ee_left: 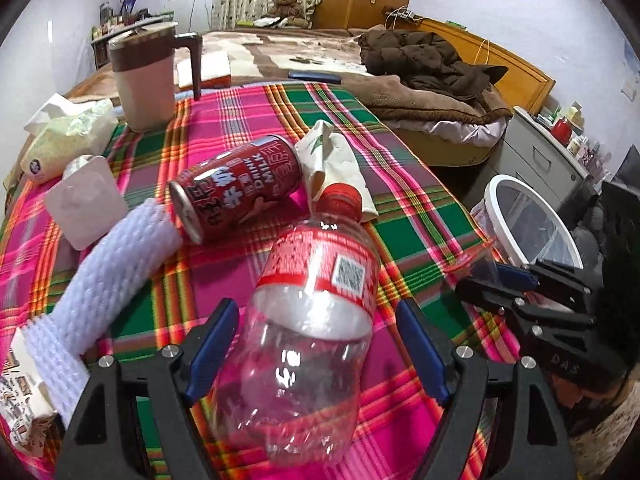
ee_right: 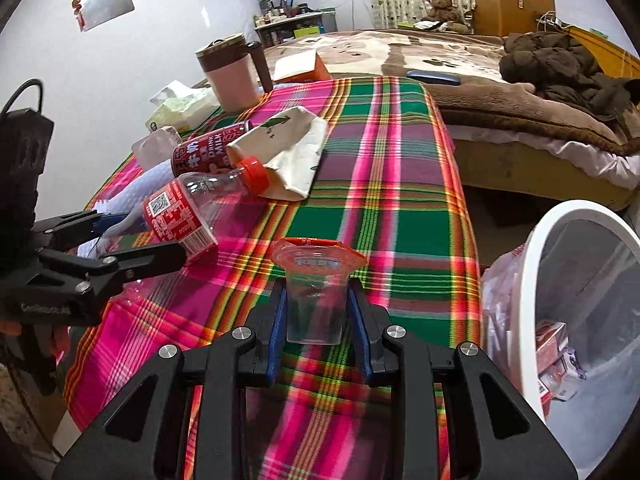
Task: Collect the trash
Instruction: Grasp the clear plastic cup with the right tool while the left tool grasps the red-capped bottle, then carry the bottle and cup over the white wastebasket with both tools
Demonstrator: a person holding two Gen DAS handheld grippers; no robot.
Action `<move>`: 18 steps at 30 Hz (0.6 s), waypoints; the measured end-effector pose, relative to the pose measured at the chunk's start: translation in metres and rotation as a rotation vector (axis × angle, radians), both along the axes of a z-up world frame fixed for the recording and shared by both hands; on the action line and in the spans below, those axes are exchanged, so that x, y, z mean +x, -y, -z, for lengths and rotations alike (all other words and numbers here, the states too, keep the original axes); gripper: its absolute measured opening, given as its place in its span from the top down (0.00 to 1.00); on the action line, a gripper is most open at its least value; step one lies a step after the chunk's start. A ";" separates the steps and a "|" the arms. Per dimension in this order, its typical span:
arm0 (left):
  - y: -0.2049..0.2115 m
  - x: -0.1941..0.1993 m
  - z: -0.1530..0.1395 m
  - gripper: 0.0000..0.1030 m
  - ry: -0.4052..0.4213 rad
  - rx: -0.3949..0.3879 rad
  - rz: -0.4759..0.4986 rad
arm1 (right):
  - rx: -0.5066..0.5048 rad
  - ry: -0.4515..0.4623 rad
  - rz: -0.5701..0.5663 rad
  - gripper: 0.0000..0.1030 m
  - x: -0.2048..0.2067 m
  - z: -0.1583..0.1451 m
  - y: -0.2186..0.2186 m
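Note:
My left gripper (ee_left: 316,334) is open, its blue pads on either side of a clear plastic bottle (ee_left: 308,340) with a red label and red cap, lying on the plaid tablecloth (ee_left: 248,120); neither pad touches it. The bottle also shows in the right wrist view (ee_right: 192,204), with the left gripper (ee_right: 132,248) around its base. My right gripper (ee_right: 318,312) is shut on a clear plastic cup (ee_right: 316,300) with a peeled red foil lid, held above the cloth. A red milk can (ee_left: 236,188) and crumpled paper bag (ee_left: 332,160) lie beyond the bottle.
A white-rimmed trash bin (ee_right: 580,300) with a plastic liner stands right of the table, some packaging inside. A pink mug (ee_left: 144,76), tissue pack (ee_left: 68,136), white foam sleeve (ee_left: 108,264) and white pouch (ee_left: 84,200) sit at left. A bed (ee_left: 320,52) lies behind.

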State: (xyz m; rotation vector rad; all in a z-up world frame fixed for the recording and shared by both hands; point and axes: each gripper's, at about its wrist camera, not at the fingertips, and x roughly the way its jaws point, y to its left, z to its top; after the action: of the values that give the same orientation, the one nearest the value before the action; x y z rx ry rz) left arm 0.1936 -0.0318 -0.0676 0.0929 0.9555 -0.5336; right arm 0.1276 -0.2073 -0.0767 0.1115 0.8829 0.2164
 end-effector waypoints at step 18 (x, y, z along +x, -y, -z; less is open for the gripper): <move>0.023 -0.007 0.003 0.35 0.021 0.078 -0.013 | 0.023 0.017 0.026 0.71 -0.001 0.000 0.017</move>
State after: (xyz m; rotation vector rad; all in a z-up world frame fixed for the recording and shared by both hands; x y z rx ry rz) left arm 0.1868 -0.0553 -0.0709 0.1621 0.9561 -0.4831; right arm 0.1263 -0.2238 -0.0770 0.1423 0.8619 0.2027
